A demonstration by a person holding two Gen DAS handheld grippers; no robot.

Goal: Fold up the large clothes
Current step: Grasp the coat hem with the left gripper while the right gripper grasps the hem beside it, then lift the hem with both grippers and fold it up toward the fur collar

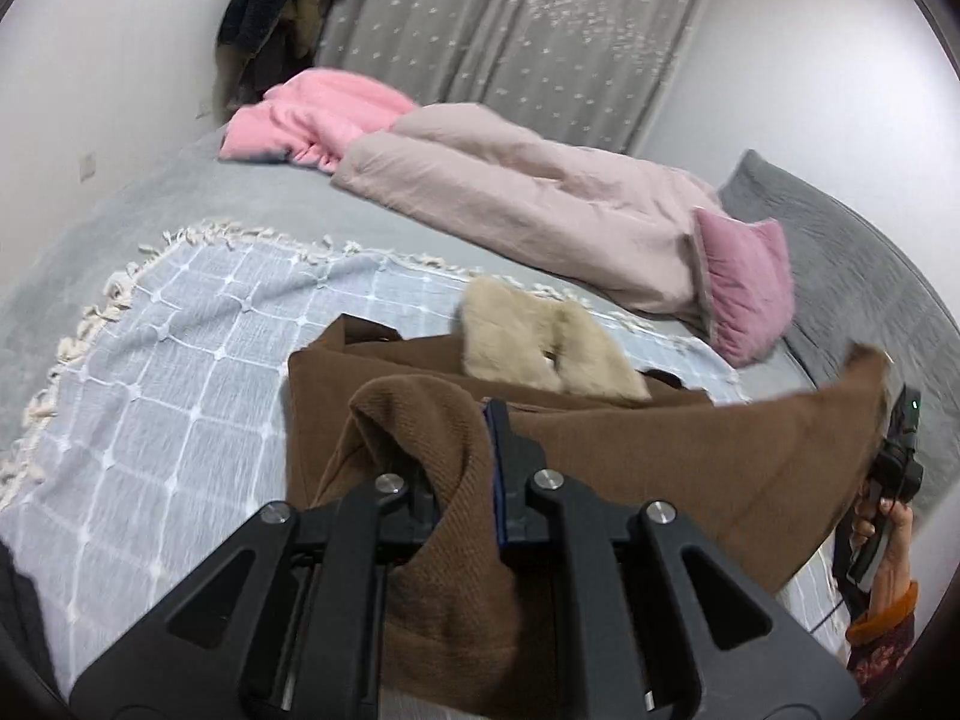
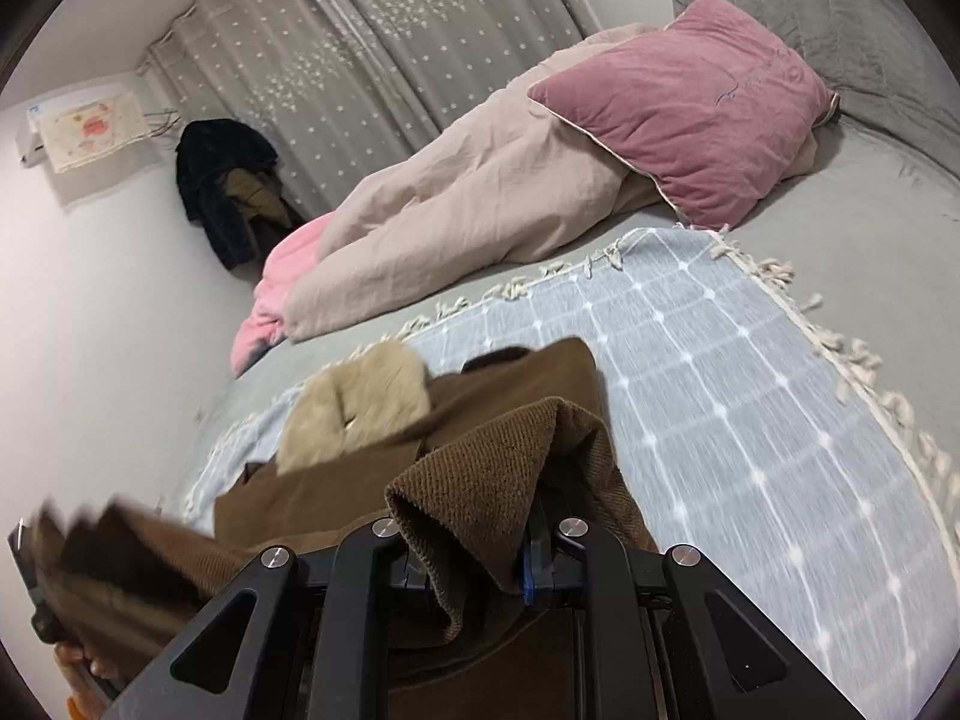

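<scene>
We work in a bedroom, over a grey bed backed by a star-dotted curtain. Our left tongs are clenched on a bunched edge of the brown coat, the cloth rising between the blue pads. Our right tongs grasp another fold of the same coat's edge in the same way. In the left view the right hand shows at three o'clock, with the coat's edge stretched between the two grips.

Beyond the tongs, at twelve o'clock, the rest of the coat lies on the pale blue checked throw, its cream fur collar on top at the far end. Farther out, a beige duvet, a pink blanket and a mauve pillow sit along the curtain side.

We judge this to be a fold in progress: the near edge is lifted and being carried towards the collar. The next move calls for keeping both grips level so the edge stays straight, laying it flat near the collar, then releasing.
</scene>
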